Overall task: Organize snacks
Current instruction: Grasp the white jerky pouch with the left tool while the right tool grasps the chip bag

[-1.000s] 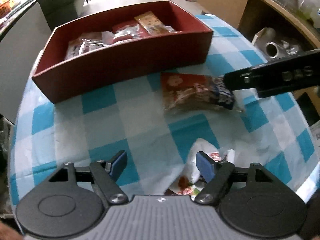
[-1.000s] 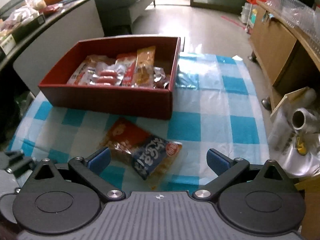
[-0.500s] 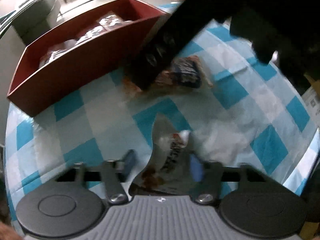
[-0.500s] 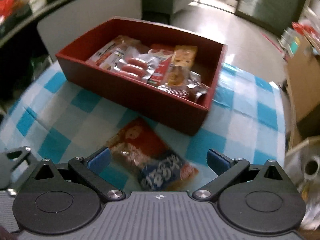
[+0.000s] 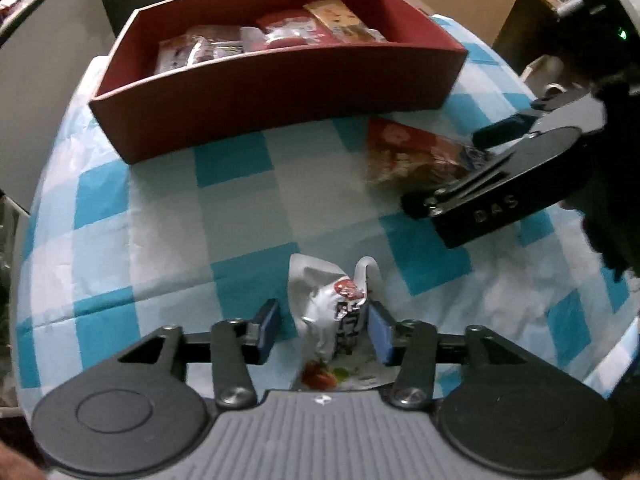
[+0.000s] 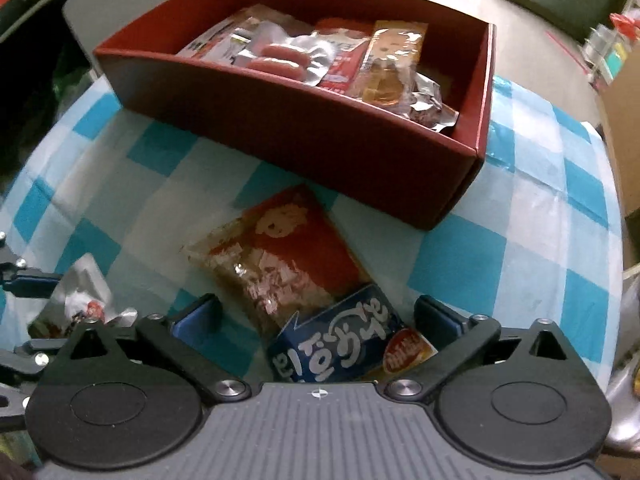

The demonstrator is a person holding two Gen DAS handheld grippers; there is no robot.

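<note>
A red box [image 5: 280, 92] [image 6: 312, 132] with several snack packets stands at the back of the checked tablecloth. A white snack packet [image 5: 332, 316] stands between the blue pads of my left gripper [image 5: 324, 330]; the right pad touches it, the left pad stands a little apart. It shows at the left of the right wrist view [image 6: 86, 304]. A red and blue snack bag [image 6: 304, 280] [image 5: 412, 156] lies in front of the box, between the wide open fingers of my right gripper [image 6: 316, 316], which shows in the left wrist view [image 5: 500, 176].
The blue and white checked tablecloth [image 5: 160, 220] covers a round table whose edge curves close on all sides. A cardboard box [image 5: 460, 4] and a wooden shelf stand to the right; a grey sofa is behind.
My left gripper has narrowed around the white packet. My right gripper has moved down and forward over the red and blue bag, which now lies between its fingers.
</note>
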